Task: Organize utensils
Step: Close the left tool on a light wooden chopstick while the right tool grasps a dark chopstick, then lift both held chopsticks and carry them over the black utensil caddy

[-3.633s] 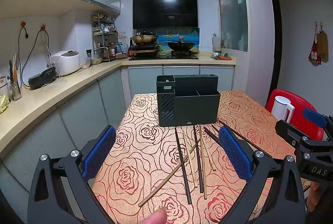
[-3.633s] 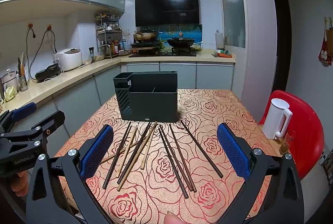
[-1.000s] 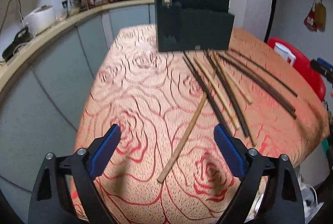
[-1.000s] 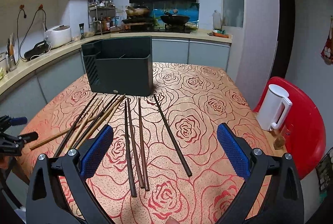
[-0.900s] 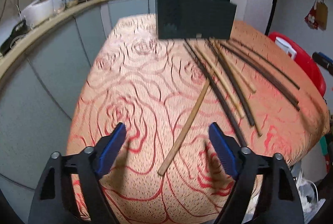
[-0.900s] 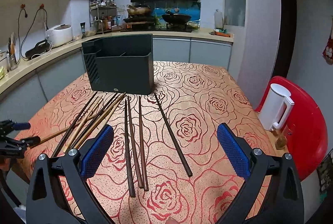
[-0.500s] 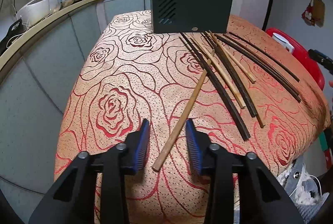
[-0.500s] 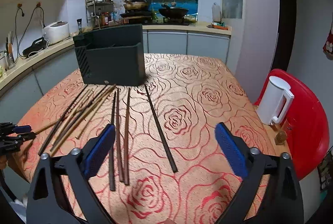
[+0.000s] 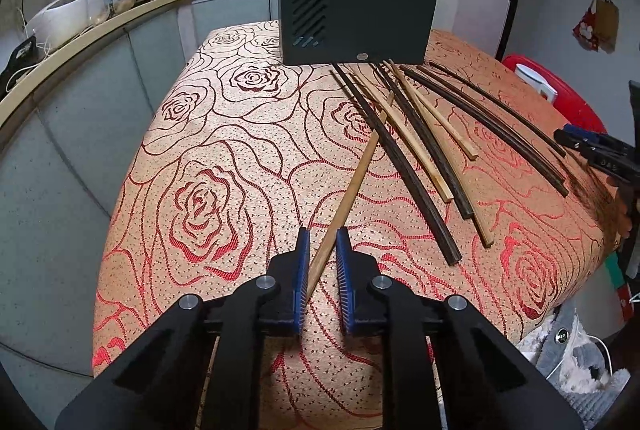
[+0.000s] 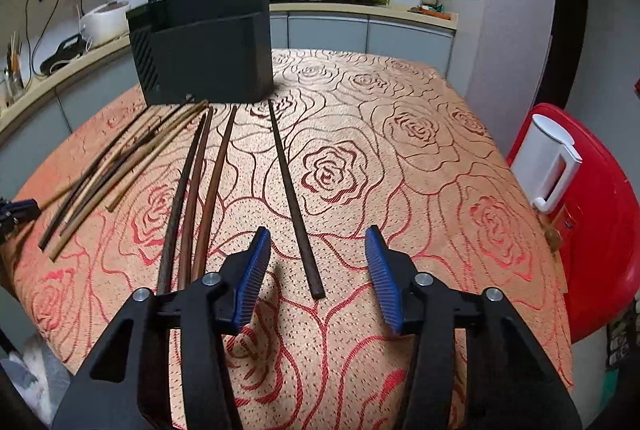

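A dark utensil holder (image 9: 352,26) stands at the far end of the rose-patterned table (image 9: 224,158); it also shows in the right wrist view (image 10: 204,58). Several light and dark chopsticks lie in front of it. My left gripper (image 9: 322,242) is closed around the near end of a light wooden chopstick (image 9: 352,186) that lies on the cloth. My right gripper (image 10: 318,250) is open, low over the table, with the near end of a single dark chopstick (image 10: 292,190) between its fingers, untouched. Three dark chopsticks (image 10: 196,190) lie to its left.
A white kettle (image 10: 548,166) sits on a red chair (image 10: 592,214) right of the table. A kitchen counter (image 9: 80,42) with a rice cooker (image 9: 56,18) runs along the left. The table's near edge lies just below both grippers.
My left gripper has come down to the light chopstick's near end and closed on it. My right gripper has moved forward and lower over the single dark chopstick and narrowed somewhat.
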The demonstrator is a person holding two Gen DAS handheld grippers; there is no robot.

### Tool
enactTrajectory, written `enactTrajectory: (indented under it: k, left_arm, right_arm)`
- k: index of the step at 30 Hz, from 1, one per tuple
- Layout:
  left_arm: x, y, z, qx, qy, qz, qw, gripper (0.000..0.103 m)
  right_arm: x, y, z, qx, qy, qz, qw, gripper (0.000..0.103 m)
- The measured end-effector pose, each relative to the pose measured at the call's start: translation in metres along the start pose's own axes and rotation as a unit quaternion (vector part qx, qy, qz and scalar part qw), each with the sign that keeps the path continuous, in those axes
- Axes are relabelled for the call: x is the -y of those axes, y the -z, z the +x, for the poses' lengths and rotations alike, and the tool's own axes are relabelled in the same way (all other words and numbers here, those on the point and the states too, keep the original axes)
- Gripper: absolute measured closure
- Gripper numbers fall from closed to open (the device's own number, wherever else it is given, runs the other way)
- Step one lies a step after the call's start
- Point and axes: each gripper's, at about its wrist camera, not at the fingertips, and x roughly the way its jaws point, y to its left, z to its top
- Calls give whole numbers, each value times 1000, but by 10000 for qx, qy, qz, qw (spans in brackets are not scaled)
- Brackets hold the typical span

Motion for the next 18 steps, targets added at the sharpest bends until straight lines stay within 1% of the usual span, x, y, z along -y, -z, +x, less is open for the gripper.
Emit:
enactTrajectory:
  k: [2,3,6,9,13,18]
  left_arm:
    - [-1,-1,0,-1,15,-19,10000,90]
    - [-1,0,0,1,18,-23,10000,90]
    - [-1,-1,0,-2,-2,-5,10000,90]
    - [-1,0,1,4,-13,1,10000,90]
    - [-1,0,-1,3,-10,18,10000,91]
    - [-2,-5,-8,55,-14,52,10000,94]
  right_arm:
    - [0,1,8,-113,-45,4,9999,72]
    - [0,2,10,-176,-77,-2,9998,74]
    - [-3,8,9,-144,19,-86,9999,75]
    - [-3,13,7,-98,-7,-46,9999,79]
    - [-12,13,6,-90,19,-237,9997,93]
    - [-10,11,2,-170,-53,-150,9997,95]
